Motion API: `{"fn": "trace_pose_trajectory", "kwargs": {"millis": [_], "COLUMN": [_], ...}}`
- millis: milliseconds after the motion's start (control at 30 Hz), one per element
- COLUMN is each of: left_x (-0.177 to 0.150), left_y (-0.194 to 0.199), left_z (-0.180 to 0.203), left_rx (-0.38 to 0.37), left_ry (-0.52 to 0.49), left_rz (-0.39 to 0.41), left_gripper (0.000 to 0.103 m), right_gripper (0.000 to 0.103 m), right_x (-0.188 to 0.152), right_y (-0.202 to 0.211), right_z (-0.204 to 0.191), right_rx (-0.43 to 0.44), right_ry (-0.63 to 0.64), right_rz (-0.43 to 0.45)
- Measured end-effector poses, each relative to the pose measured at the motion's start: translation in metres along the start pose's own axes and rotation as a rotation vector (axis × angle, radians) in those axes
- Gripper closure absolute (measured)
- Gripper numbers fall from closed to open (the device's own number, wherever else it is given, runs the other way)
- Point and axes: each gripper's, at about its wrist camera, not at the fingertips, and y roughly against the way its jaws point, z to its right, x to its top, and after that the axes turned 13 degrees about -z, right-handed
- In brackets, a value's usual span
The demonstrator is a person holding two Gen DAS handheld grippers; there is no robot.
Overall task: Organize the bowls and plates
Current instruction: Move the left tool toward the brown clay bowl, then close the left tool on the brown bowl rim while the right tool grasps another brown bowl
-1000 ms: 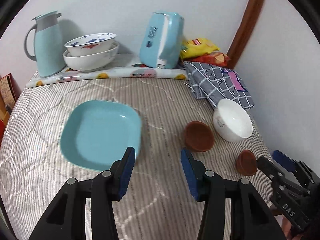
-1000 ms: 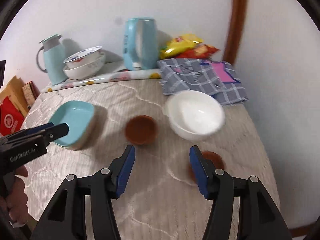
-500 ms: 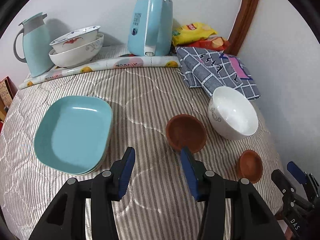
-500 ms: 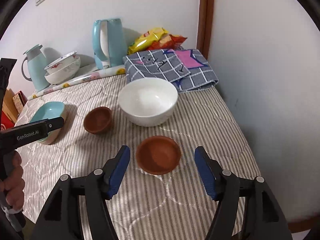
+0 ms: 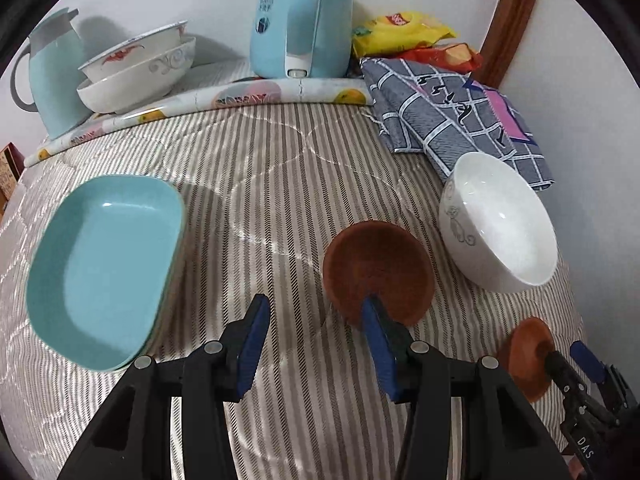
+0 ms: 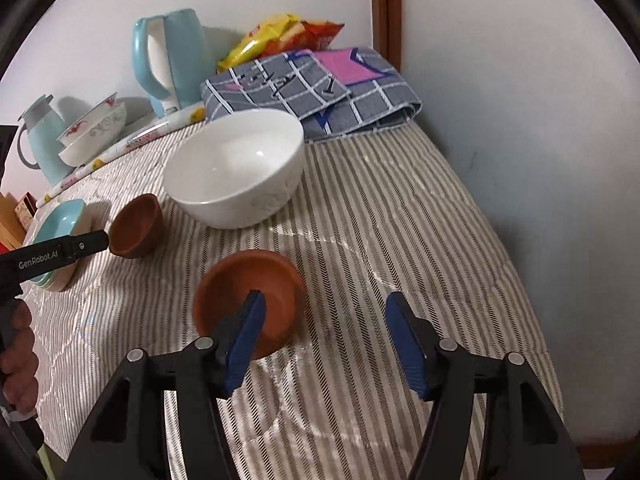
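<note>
My left gripper (image 5: pixel 316 316) is open; its right finger reaches into a brown bowl (image 5: pixel 378 270), its left finger stands outside the rim. My right gripper (image 6: pixel 324 312) is open; its left finger is inside a second, shallower brown bowl (image 6: pixel 248 300), its right finger outside to the right. A white bowl (image 5: pixel 498 224) stands behind both, also in the right wrist view (image 6: pixel 236 168). A stack of light blue square plates (image 5: pixel 104 268) lies at the left. The second brown bowl (image 5: pixel 524 356) and the right gripper (image 5: pixel 576 360) also show in the left wrist view.
Two stacked patterned bowls (image 5: pixel 138 70), a blue jug (image 5: pixel 52 76) and a blue kettle (image 5: pixel 300 20) stand at the back. A folded checked cloth (image 5: pixel 452 112) and snack bags (image 5: pixel 404 30) lie at the back right by the wall. The striped quilted cover (image 6: pixel 380 216) drops off at the right.
Both grippers moved forward and down. The left one closed in on the deeper brown bowl, the right one on the shallower brown bowl, each with one finger now inside the rim.
</note>
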Motion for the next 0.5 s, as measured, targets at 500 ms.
{"fn": "trace_pose_trajectory", "kwargs": {"millis": [500], "left_x": [0.019], "left_y": [-0.032], "left_z": [0.0], "left_rx": [-0.024], "left_ry": [0.002], "left_rz": [-0.013], "left_gripper": [0.057], "right_gripper": [0.054], "right_x": [-0.001], "right_y": [-0.027], "right_z": [0.004], "right_rx": [0.045], "right_ry": [-0.016], "right_rz": [0.003]}}
